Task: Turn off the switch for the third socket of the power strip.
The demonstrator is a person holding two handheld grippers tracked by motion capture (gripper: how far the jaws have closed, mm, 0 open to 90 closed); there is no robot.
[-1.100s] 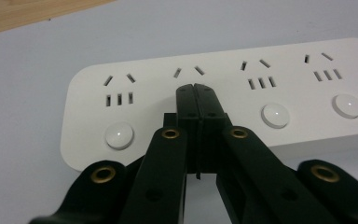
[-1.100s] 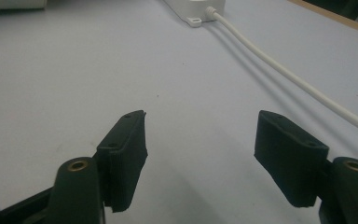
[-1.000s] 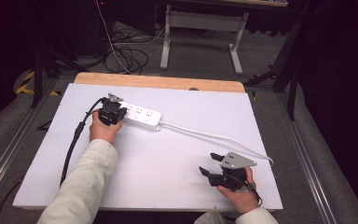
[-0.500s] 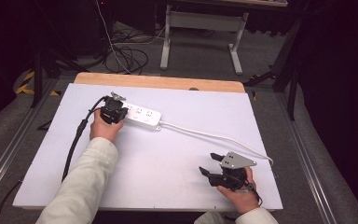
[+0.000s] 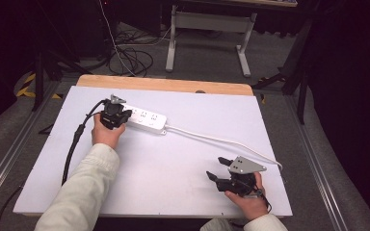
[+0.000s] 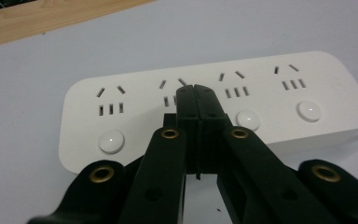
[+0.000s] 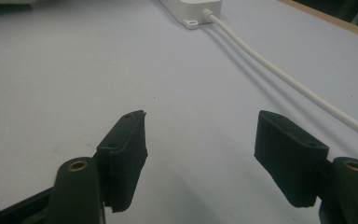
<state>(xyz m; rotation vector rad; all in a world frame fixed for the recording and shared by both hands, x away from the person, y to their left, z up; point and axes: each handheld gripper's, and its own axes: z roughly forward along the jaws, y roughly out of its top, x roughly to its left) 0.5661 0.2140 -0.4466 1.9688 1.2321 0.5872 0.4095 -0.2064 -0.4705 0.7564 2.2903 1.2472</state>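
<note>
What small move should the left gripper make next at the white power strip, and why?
Probably a short press straight down. The left gripper has its jaws closed together, with the tips over the power strip where the second round button would be; three other buttons show uncovered. Whether the tips already touch cannot be told. The right gripper is open above bare table, so it offers no bracing.

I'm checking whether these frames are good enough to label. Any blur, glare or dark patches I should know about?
High view: table evenly lit, surroundings very dark. Left gripper view: power strip sharp, no glare; the shut left gripper in front is softer. Right gripper view: right gripper open, its jaws slightly soft; cord casts a soft shadow.
</note>
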